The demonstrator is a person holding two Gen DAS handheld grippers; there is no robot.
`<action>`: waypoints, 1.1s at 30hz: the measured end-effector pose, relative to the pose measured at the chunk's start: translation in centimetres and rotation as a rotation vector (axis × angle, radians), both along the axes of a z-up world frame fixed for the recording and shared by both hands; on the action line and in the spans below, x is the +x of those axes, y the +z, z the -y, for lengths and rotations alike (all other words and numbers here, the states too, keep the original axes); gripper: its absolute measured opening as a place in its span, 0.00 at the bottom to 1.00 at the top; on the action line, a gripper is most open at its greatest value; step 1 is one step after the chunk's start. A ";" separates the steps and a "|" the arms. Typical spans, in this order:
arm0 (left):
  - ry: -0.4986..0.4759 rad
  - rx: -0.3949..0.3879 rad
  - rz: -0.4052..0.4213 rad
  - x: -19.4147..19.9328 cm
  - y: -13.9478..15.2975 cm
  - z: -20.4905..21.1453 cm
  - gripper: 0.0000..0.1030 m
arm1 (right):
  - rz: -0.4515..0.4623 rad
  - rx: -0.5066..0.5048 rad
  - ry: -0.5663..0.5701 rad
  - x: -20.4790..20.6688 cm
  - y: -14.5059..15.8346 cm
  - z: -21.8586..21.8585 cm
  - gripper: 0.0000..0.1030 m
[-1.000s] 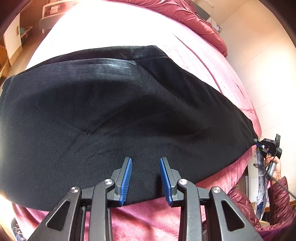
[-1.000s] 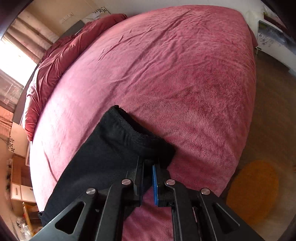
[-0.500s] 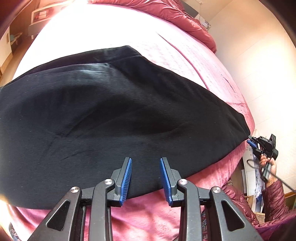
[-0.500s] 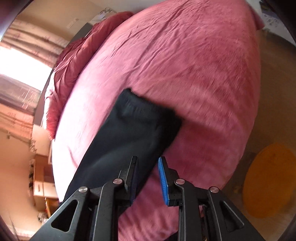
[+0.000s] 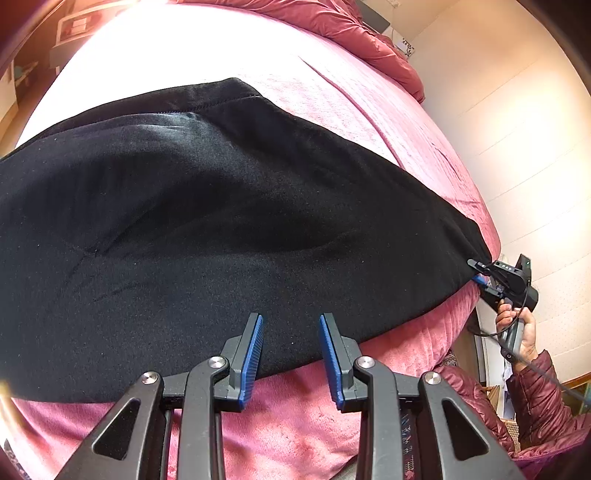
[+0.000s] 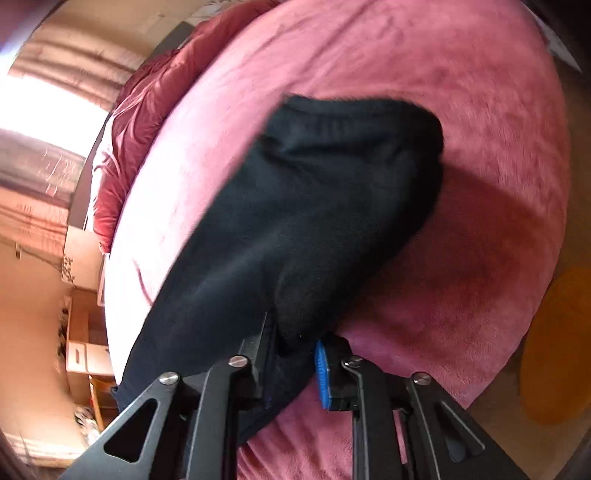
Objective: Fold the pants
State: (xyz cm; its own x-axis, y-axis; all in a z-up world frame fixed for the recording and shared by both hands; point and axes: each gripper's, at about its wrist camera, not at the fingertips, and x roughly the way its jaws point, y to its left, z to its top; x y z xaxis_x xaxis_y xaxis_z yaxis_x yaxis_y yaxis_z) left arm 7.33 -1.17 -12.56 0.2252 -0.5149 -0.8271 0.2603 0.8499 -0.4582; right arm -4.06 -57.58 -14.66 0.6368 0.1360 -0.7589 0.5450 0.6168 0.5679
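Observation:
Black pants [image 5: 221, 229] lie spread across a pink bed [image 5: 351, 107]. My left gripper [image 5: 291, 332] is open and empty, its blue pads just over the pants' near edge. In the right wrist view the cuff end of the pants [image 6: 314, 206] is lifted off the bed, and black cloth sits between the fingers of my right gripper [image 6: 291, 354], which is shut on it. The right gripper also shows in the left wrist view [image 5: 495, 277] at the far right end of the pants.
A red quilt [image 5: 354, 33] is bunched at the head of the bed. A wall [image 5: 517, 147] runs along the bed's right side. An orange round mat [image 6: 557, 354] lies on the floor by the bed. Wooden furniture [image 6: 85, 343] stands at left.
My right gripper had opened beside the cuff, then closed on it and lifted it off the bed. My left gripper stayed open near the pants' edge.

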 end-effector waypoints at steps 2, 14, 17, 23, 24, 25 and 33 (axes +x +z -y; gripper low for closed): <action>0.001 0.001 0.005 0.0 0.2 -0.5 0.31 | 0.043 -0.033 0.025 -0.9 2.1 -0.3 0.16; 0.001 0.003 0.010 0.0 0.3 -1.0 0.31 | -0.109 -0.076 0.030 -4.0 1.0 2.1 0.37; -0.002 0.008 0.015 0.0 0.5 -0.7 0.31 | -0.113 -0.241 -0.010 -3.9 4.7 3.8 0.39; -0.007 0.002 0.024 0.2 0.7 0.6 0.31 | -0.095 -0.364 -0.012 3.0 8.4 6.3 0.39; -0.008 0.002 0.023 0.2 0.8 0.8 0.31 | -0.109 -0.348 -0.007 4.6 8.1 6.8 0.39; -0.009 0.004 0.021 0.1 0.7 0.9 0.31 | -0.126 -0.336 -0.010 5.9 8.1 7.5 0.39; -0.008 0.042 0.013 -0.1 0.5 1.4 0.31 | -0.207 -0.350 0.084 12.7 5.3 6.2 0.09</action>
